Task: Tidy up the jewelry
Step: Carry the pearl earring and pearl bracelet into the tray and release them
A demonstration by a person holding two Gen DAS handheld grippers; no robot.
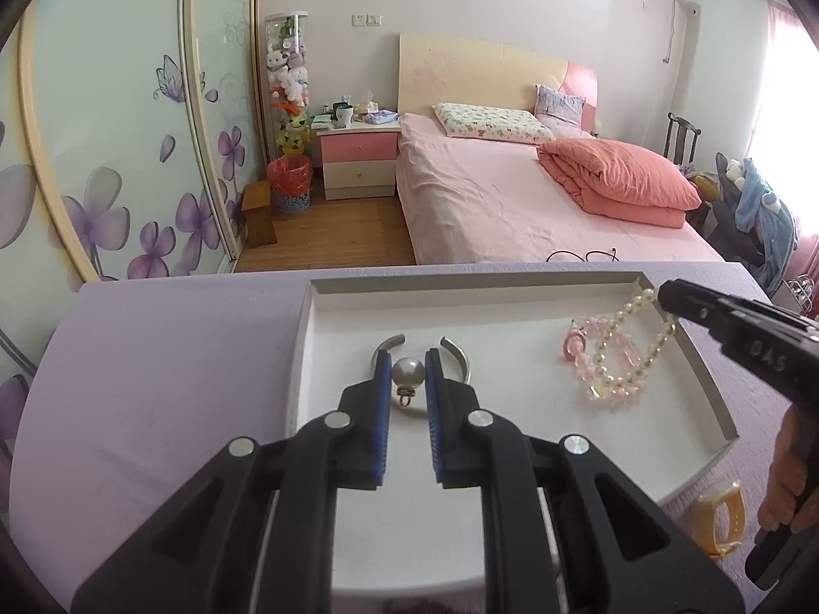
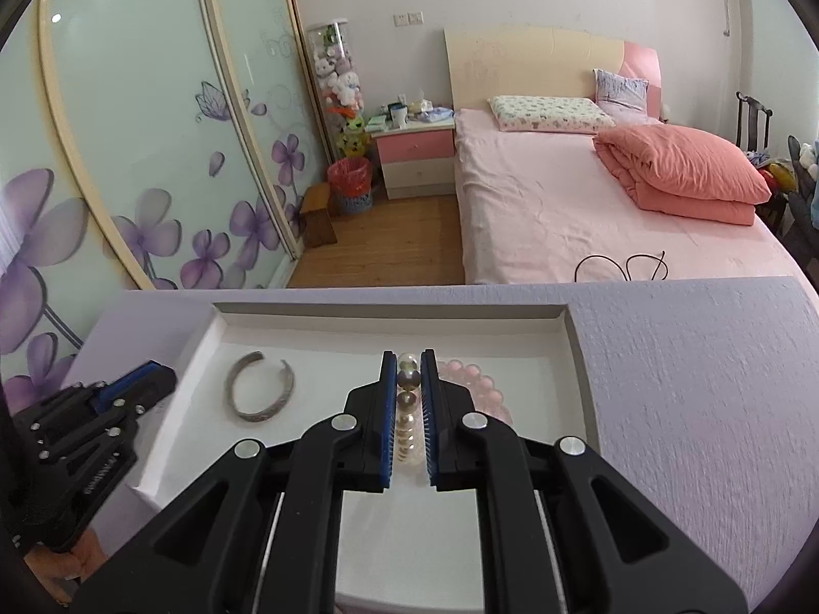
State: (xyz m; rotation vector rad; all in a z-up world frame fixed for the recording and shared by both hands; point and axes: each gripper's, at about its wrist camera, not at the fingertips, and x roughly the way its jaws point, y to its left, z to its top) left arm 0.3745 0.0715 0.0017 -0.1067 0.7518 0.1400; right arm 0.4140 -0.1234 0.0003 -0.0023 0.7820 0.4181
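Bedroom tray: grippers pinch pearl pendant, pearl bracelet

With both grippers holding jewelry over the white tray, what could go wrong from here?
1. The left gripper pinches a round pearl pendant; a smooth ball may squirt out and roll.
2. The right gripper holds the pearl bracelet by a few beads, its loop draped over the pink bead bracelet, so it could snag or drag that one.
3. The pendant hangs right above the silver bangle in the tray; dropped there, they may tangle.
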